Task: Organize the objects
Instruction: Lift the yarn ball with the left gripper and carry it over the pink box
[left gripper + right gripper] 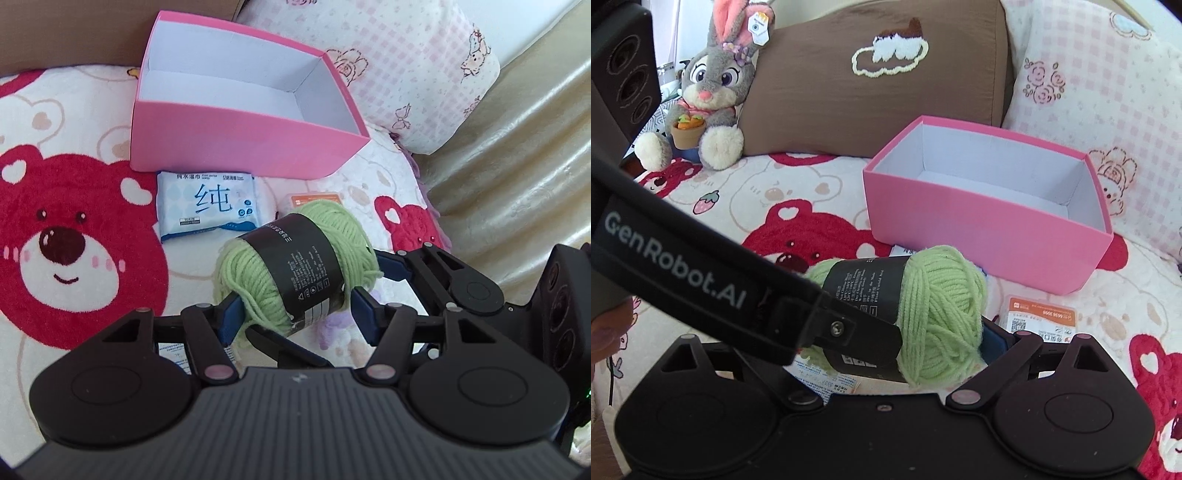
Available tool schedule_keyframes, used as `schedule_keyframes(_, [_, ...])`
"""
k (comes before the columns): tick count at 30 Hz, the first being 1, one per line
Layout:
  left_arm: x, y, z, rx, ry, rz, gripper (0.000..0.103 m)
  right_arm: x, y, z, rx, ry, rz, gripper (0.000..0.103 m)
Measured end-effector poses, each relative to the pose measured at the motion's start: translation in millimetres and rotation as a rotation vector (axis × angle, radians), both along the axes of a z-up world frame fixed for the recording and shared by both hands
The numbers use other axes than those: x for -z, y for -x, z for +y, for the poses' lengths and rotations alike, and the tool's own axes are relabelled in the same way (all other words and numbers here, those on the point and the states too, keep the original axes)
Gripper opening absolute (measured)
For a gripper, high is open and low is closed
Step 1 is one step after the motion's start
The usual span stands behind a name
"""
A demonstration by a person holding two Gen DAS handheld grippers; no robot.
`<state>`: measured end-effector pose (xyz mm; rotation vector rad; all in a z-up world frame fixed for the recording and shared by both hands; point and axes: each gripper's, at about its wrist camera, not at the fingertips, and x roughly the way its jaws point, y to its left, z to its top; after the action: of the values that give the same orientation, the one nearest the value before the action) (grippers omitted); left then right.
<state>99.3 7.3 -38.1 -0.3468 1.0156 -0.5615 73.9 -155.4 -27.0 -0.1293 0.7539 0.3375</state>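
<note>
A green yarn ball [295, 267] hangs above the bed [92, 295], clenched in the left gripper [295, 314], while the right gripper [905, 332] stands released around its far end. Behind it the pink box [236, 147] sits open-topped near the pillows, wipes pack [207, 206] at its front wall.

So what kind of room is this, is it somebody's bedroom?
Probably a bedroom, on a bed: a fluffy bear-print blanket, a brown cushion and a pink checked pillow behind it, plus a plush bunny sitting there.
</note>
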Motion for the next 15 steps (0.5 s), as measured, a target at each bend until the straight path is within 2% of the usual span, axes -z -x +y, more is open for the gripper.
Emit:
schedule_keyframes(10, [-30.6,8.8,-17.5,-0.013,-0.049,-0.07,0.059,-20.4,8.3,-6.6,-0.015,0.016,-0.059,0.098])
schedule_keyframes(15, [-53.7,1.2,-19.5,-0.008,-0.035,-0.09,0.059,-36.6,1.5,-12.6,-0.039,0.041,-0.085,0.098])
